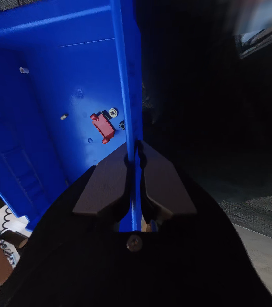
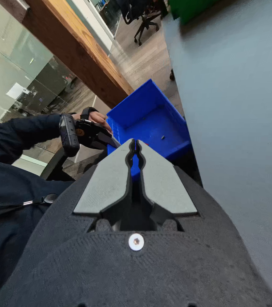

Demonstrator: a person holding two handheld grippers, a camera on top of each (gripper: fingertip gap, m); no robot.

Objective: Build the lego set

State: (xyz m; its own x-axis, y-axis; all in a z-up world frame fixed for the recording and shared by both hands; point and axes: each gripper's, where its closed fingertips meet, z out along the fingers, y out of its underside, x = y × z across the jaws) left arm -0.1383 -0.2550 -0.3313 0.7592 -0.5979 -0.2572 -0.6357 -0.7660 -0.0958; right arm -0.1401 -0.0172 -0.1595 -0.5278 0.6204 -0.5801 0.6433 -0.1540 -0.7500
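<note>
The left gripper [image 1: 134, 149] pinches the side wall of the blue bin [image 2: 148, 106], tilted beside the bench [image 2: 231, 99] edge, the right gripper [image 2: 135, 142] pressed together on nothing; a slip could spill the red part [image 1: 102, 127].

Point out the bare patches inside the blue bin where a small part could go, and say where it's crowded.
Inside the blue bin, the floor is mostly bare: the wide stretch between the far wall and the small grey pin is free. It is crowded near the wall gripped by the left gripper: the red piece, a white round disc and a black gear cluster there.
</note>
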